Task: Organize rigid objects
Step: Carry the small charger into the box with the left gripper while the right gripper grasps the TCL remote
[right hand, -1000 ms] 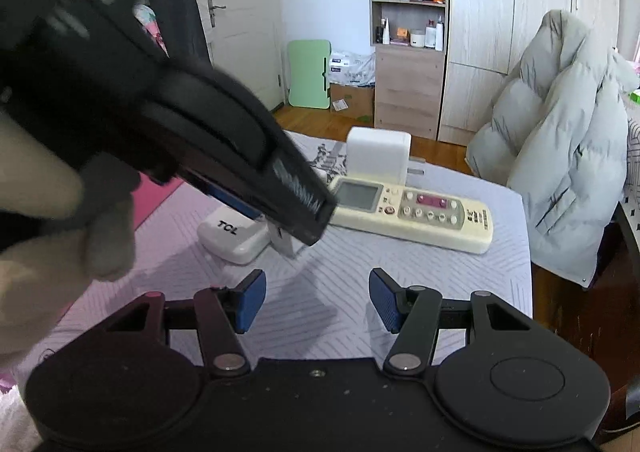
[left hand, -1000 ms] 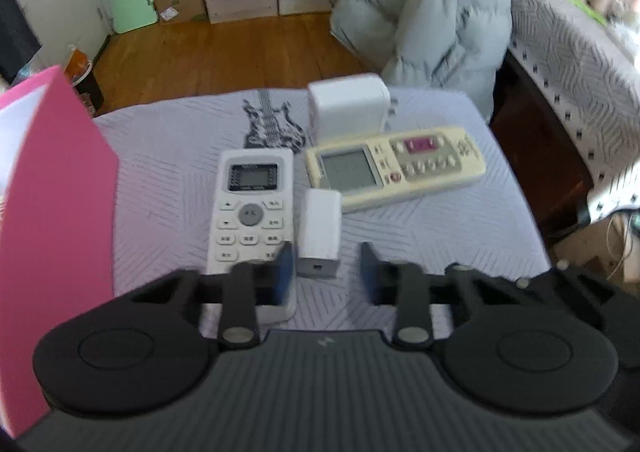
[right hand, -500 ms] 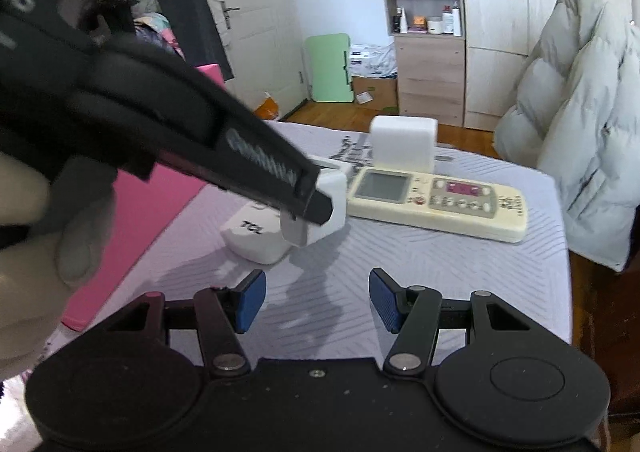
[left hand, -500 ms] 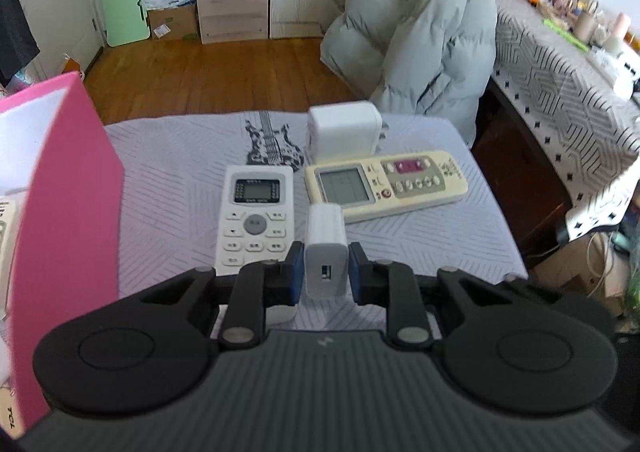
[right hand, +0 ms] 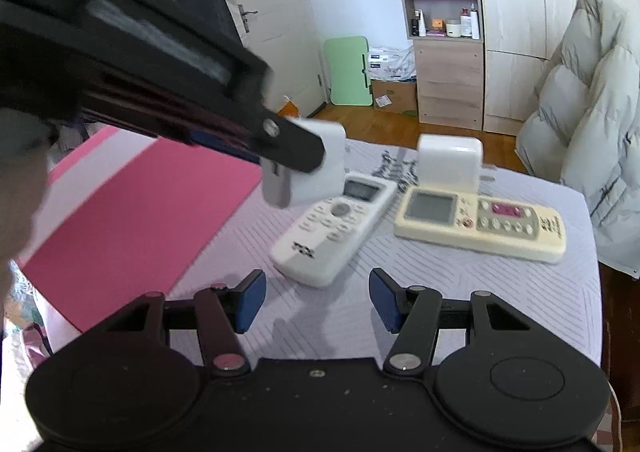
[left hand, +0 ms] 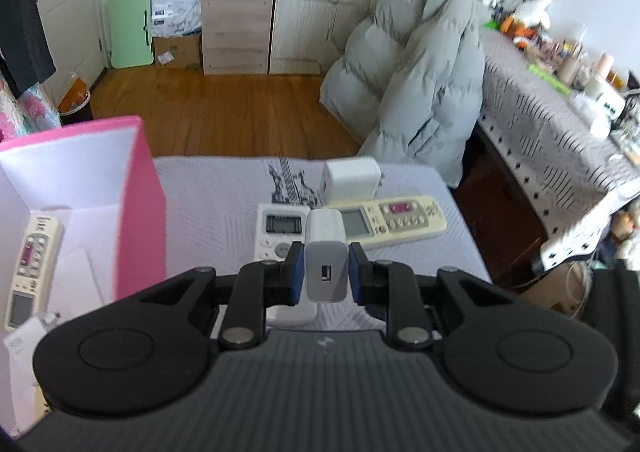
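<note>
The tall pink cardboard box with a white inside (left hand: 140, 188) stands open to the left of the left claw (left hand: 326, 272), a cream remote and a small white block already lying in it. Beyond the claw on the grey patterned tablecloth (left hand: 224, 192) lie a long cream air-conditioner remote (left hand: 400, 216), a white remote with a grey screen (right hand: 332, 228) and a square white power adapter (left hand: 350, 178). The left claw is clamped on a small white USB wall charger (left hand: 325, 260), lifted clear of the cloth, its port facing the camera. The right claw (right hand: 318, 300) hangs spread and empty, nearer than the white remote. The charger looks light, stiff and smooth-sided; gripping its flat sides mid-body, as here, seems soundest against slipping.
</note>
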`<state>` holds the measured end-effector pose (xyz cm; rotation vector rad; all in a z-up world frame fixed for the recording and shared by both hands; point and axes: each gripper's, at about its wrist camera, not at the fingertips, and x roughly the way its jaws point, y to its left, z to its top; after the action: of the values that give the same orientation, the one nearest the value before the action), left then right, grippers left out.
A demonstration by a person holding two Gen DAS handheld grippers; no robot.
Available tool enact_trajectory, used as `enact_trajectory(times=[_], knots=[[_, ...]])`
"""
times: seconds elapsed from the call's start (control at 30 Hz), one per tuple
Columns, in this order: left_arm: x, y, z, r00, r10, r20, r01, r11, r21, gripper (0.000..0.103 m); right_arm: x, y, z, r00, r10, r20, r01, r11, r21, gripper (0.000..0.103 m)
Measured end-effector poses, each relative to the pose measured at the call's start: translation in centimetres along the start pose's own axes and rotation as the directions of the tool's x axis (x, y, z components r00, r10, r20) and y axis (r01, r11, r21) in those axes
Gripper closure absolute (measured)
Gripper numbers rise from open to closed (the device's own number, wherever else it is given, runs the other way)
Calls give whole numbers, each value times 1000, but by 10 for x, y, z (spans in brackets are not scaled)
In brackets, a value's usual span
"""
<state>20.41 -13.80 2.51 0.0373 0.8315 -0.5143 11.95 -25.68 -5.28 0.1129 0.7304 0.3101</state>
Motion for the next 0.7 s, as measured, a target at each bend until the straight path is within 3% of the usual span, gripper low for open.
enact_trajectory(times=[0.13,0.27,0.33,0.47,0.6,0.7], knots=[[-31,23,10,999,-35,15,36,999,-28,82,18,7,14,999,-1,-33,1,1000,-12,40],[-61,52,16,999,13,39,-11,999,-44,82,36,11,20,997,-2,-74,5,999,44,40],[-73,69,17,997,52,56,-48,997,-58,82,44,15,22,997,-18,-72,23,998,62,34],[-90,105,12,992,101,72,-94,990,-102,82,60,29,26,991,-127,-42,128,991,38,31],[-95,137,1,990,129,62,-119,982,-143,82,80,41,32,963,-264,-49,264,964,-16,27],[-92,157,-10,989,139,49,-129,977,-170,82,86,42,32,949,-307,-73,307,952,-12,26]])
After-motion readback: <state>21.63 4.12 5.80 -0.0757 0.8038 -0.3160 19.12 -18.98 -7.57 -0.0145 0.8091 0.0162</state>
